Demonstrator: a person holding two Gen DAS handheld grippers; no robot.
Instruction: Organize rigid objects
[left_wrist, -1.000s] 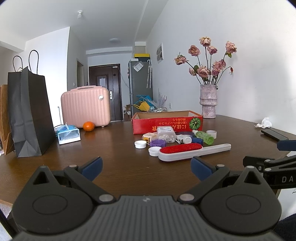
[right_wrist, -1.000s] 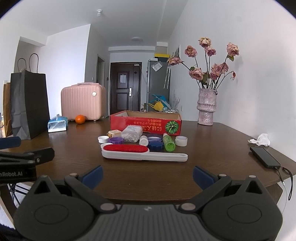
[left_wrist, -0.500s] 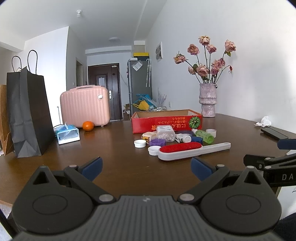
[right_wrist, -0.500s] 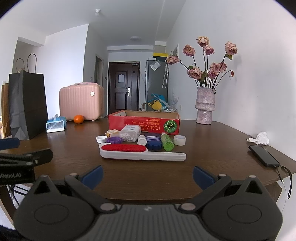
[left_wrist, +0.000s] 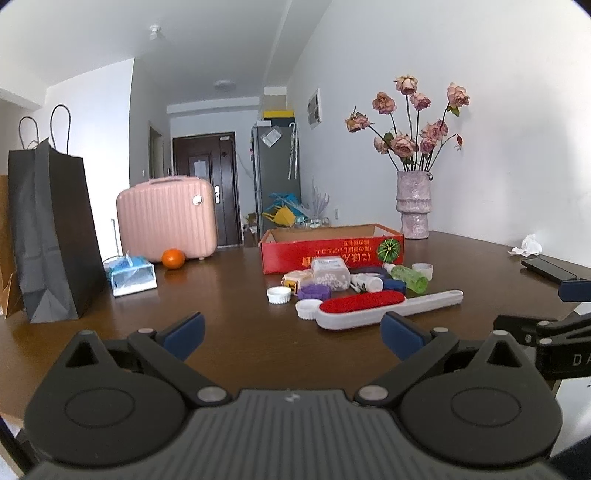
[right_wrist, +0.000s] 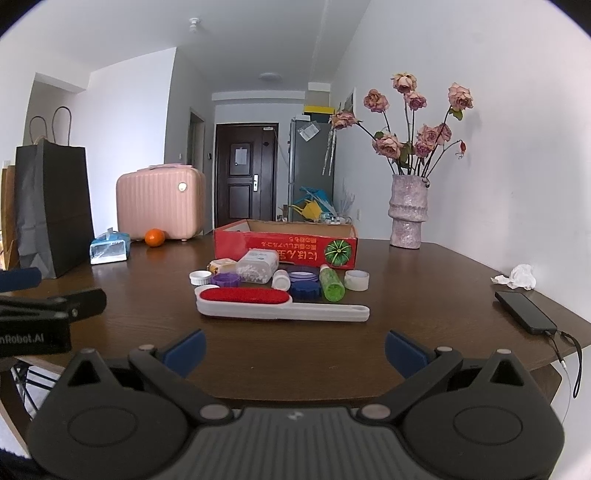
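Note:
A white lint brush with a red pad (left_wrist: 373, 304) (right_wrist: 258, 301) lies on the brown table in front of a red cardboard box (left_wrist: 332, 251) (right_wrist: 284, 245). Between brush and box sits a cluster: a clear jar of white beads (right_wrist: 257, 266), a green bottle (right_wrist: 331, 283), white caps (left_wrist: 279, 294), a purple lid (right_wrist: 226, 279), a blue lid (right_wrist: 305, 291). My left gripper (left_wrist: 291, 330) is open, short of the brush, with nothing between its fingers. The right gripper (right_wrist: 294, 347) is also open and holds nothing, near the table's front edge.
A black paper bag (left_wrist: 48, 232), a pink case (left_wrist: 166, 218), an orange (left_wrist: 173, 257) and a tissue pack (left_wrist: 131, 275) stand at the left. A vase of dried roses (right_wrist: 406, 218) is at the back right. A phone with cable (right_wrist: 524, 311) and crumpled tissue (right_wrist: 519, 277) lie at the right.
Both grippers have edged slightly forward toward the table; the objects sit a little nearer in both views. Nothing on the table moved.

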